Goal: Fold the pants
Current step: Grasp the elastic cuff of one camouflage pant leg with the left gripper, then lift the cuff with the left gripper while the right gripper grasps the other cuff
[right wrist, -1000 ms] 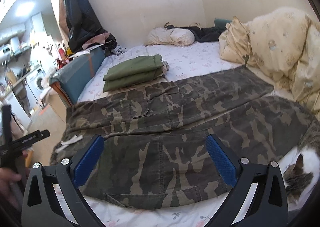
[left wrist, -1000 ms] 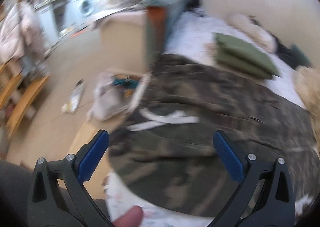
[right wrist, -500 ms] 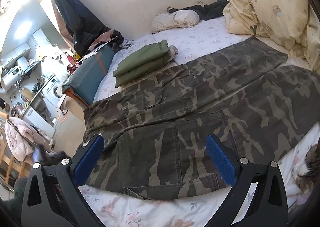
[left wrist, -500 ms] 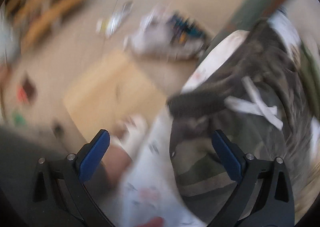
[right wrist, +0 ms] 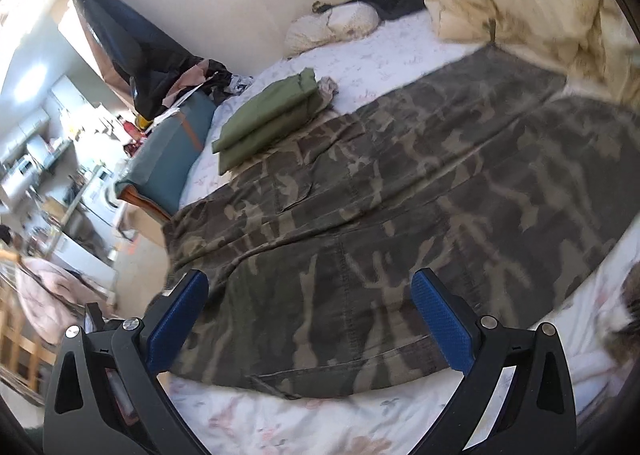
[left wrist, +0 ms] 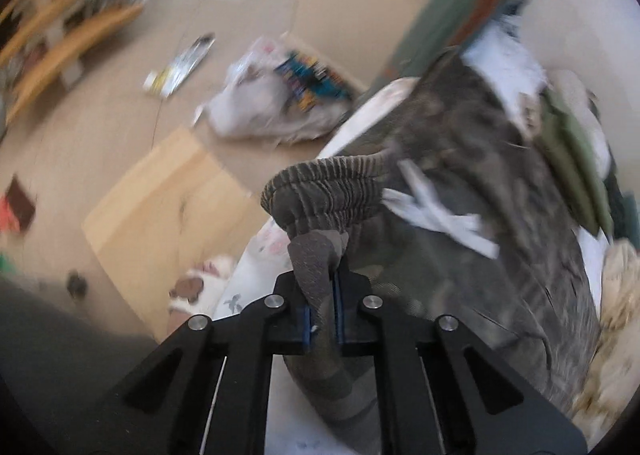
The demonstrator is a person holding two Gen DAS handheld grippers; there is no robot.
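We hold the left gripper (left wrist: 320,319) with jaws clamped on the elastic waistband corner of the camouflage cotton pants (right wrist: 380,223), lifting it for folding. The right gripper (right wrist: 308,319) hovers with jaws wide above the pants, spread flat on the floral-sheeted bed (right wrist: 360,67). Beyond lies a folded olive-green garment (right wrist: 268,115).

No text, brand, number or sign can be read in either view. The printed packet (left wrist: 182,65) on the floor (left wrist: 100,127), upper left of the left wrist view, perhaps carries lettering, but motion blur smears it beyond reading.
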